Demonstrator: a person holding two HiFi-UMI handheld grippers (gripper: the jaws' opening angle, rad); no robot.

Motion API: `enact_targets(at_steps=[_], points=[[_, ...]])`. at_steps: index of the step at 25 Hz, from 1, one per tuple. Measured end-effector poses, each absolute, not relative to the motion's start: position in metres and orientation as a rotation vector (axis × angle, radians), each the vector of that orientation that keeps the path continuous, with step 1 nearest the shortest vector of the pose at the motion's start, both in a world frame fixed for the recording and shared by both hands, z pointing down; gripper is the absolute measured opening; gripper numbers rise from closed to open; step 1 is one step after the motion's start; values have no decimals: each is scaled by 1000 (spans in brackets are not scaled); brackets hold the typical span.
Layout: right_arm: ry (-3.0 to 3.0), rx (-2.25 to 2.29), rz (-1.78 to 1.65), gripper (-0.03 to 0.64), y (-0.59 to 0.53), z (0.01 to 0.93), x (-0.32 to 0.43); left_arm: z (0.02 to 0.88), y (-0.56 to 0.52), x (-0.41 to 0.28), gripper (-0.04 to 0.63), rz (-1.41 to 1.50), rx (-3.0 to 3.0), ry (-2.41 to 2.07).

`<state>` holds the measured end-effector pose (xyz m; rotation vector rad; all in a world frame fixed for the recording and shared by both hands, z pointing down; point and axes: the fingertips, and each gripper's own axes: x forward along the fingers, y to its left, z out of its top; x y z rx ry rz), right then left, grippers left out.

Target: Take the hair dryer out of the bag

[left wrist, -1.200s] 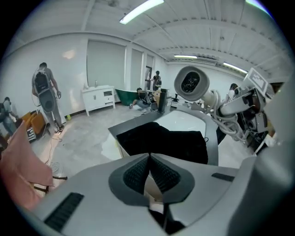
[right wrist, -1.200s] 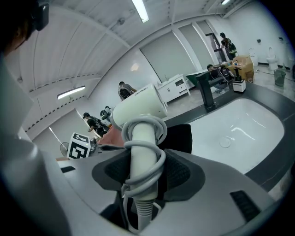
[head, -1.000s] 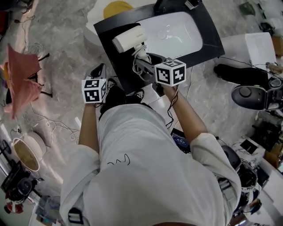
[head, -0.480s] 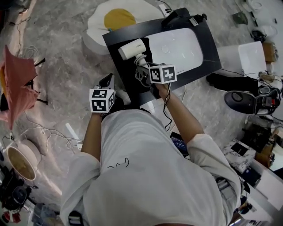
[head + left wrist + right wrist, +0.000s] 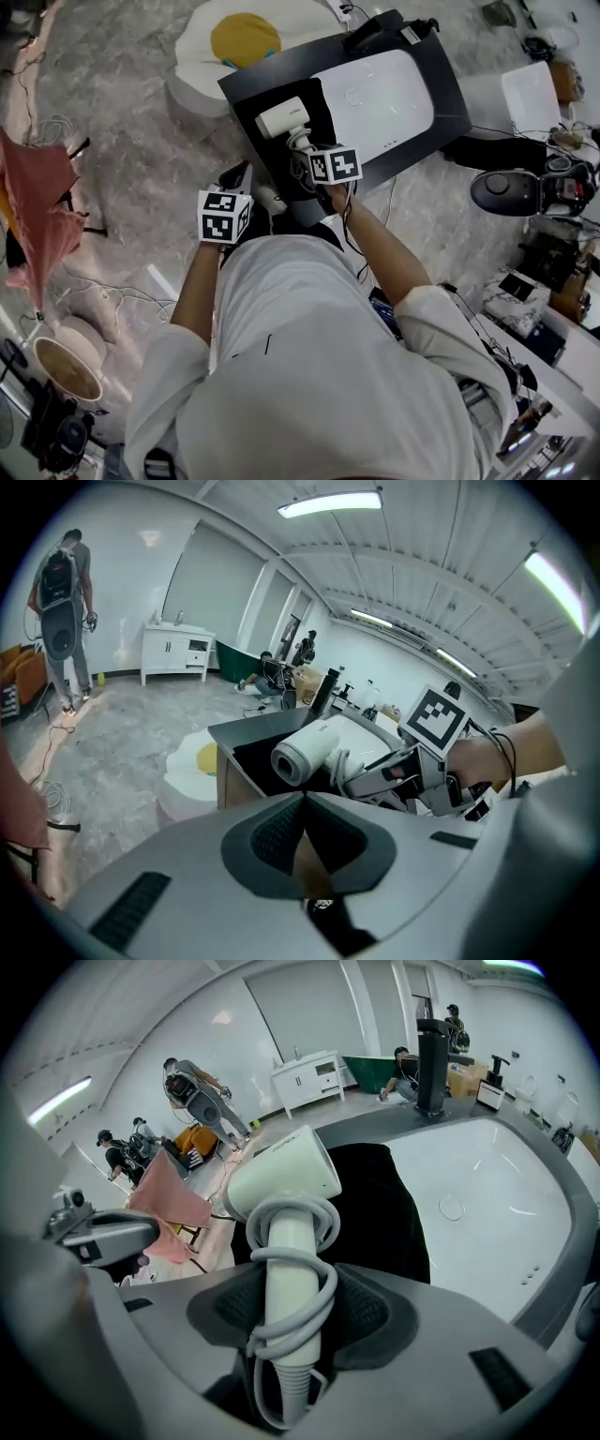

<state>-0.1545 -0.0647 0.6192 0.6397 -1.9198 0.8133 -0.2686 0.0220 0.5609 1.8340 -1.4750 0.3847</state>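
Note:
My right gripper (image 5: 302, 155) is shut on the handle of a white hair dryer (image 5: 281, 117), whose grey cord is wound round that handle (image 5: 281, 1269). The dryer's barrel (image 5: 281, 1180) points left over a black bag (image 5: 319, 98) that lies flat on the counter beside the sink; whether they touch I cannot tell. In the left gripper view the dryer (image 5: 307, 752) and the right gripper (image 5: 394, 775) show ahead. My left gripper (image 5: 236, 176) hangs off the counter's near left corner, shut, with nothing seen between its pads (image 5: 302, 803).
A white basin (image 5: 384, 89) sits in a black counter (image 5: 450, 84) with a black faucet (image 5: 431, 1049) at the back. A fried-egg-shaped cushion (image 5: 244, 37) lies on the floor beyond. A pink cloth (image 5: 42, 216) hangs at the left. Cables and gear litter the right side.
My right gripper has come down toward the counter with the hair dryer in it and tipped more steeply. The left gripper has drifted a little beside the counter's corner.

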Motion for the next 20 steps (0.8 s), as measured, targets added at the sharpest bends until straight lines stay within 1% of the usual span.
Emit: enact_targets(at_steps=[6,9,11,13,17,19,20], points=[[-1935,677,765,228,-63,628,-152,566,14,-259,21,403,1841,-1423],[-1960,714,753,285,-63,622,-145,561,15,-252,21,395,1825,-1437],[-2025,728,731,339,-63,610,-142,555,15,-246,21,391,1819,-1459],[-2104,724,731,357,-60,598,-138,549,14,-238,21,398,1813,-1482],[-2243,716,685,349,-57,558,-124,535,14,-214,21,418,1816,-1543],[-2309,697,594,286,-55,534,-113,528,16,-196,21,417,1818,-1568],[-2337,691,529,222,-53,524,-106,526,17,-186,21,416,1818,-1574]])
